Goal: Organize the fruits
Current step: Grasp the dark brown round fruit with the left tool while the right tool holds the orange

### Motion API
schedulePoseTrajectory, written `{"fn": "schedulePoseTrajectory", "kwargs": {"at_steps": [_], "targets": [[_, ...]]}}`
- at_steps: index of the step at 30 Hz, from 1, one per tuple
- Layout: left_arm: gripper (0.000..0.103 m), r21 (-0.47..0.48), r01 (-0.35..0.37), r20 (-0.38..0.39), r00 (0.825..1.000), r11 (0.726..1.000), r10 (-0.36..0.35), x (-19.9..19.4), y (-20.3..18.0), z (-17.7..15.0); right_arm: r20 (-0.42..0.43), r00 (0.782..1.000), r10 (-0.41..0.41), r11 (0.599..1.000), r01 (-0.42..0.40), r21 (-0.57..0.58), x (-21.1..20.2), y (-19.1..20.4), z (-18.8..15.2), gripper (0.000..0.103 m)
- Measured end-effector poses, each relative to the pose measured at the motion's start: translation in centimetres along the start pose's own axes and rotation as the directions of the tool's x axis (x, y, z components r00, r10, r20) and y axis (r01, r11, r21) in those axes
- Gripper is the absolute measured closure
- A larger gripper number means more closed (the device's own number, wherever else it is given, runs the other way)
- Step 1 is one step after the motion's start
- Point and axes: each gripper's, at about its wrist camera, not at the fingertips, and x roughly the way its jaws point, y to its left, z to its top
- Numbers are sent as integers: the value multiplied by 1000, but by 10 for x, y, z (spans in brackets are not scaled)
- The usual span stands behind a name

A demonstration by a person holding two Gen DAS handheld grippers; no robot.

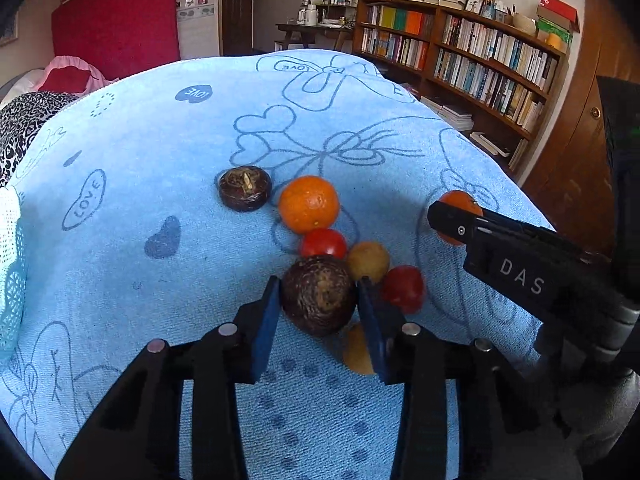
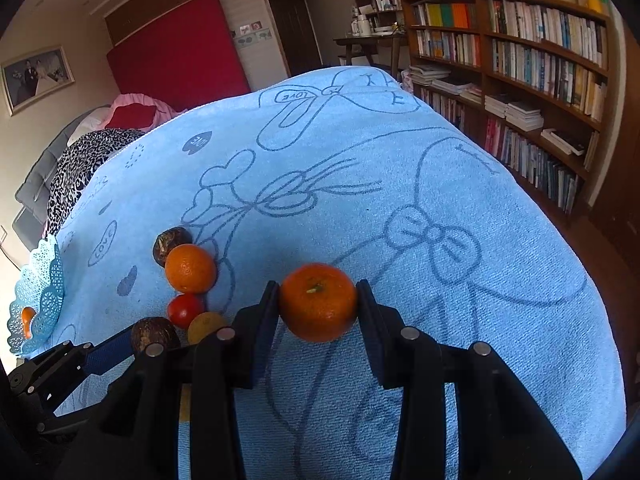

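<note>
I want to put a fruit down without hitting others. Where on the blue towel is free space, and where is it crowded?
Free: the wide blue towel beyond and to the right of the orange in the right hand-held gripper. Also free: the strip between the fruits and the blue lace basket. Crowded: around the left hand-held gripper, where tomatoes and a loose orange touch.

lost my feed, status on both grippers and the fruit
Left gripper shut on brown fruit. Right gripper shut on orange. Loose fruit crowds left; basket far left.

red wall panel (image 2: 176,52); wooden bookshelf (image 2: 516,40) full of books; framed photo (image 2: 38,76); dark door (image 1: 236,8)
</note>
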Motion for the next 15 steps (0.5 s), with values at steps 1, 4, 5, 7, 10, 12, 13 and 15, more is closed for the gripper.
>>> {"fn": "schedulePoseTrajectory", "kwargs": {"at_steps": [1,4,5,7,10,12,13,15], "targets": [[63,2,-11,12,1000,1000,11,-3,1,0,2,1000,0,1000,0,0,0,0,0,64],[63,-4,-41,41,998,999,41,-13,5,1,7,1000,1,1000,-1,0,-1,0,0,64],[63,-11,-50,48,998,999,51,-15,8,2,9,1000,1,1000,-1,-2,-2,1,0,64],[63,-24,-76,62,995,997,77,-21,13,1,14,1000,0,1000,0,-5,-3,1,0,64],[63,-53,-109,78,991,993,113,-29,24,1,21,1000,1,1000,0,-10,-4,3,0,64],[63,-76,-131,88,987,988,138,-34,33,0,25,1000,1,1000,0,-12,-6,3,0,64],[63,-86,-144,94,984,986,152,-37,37,-1,26,1000,2,1000,-2,-12,-7,3,-1,64],[63,-102,-171,106,978,980,181,-42,46,-2,29,1000,4,1000,-4,-14,-9,4,0,64]]}}
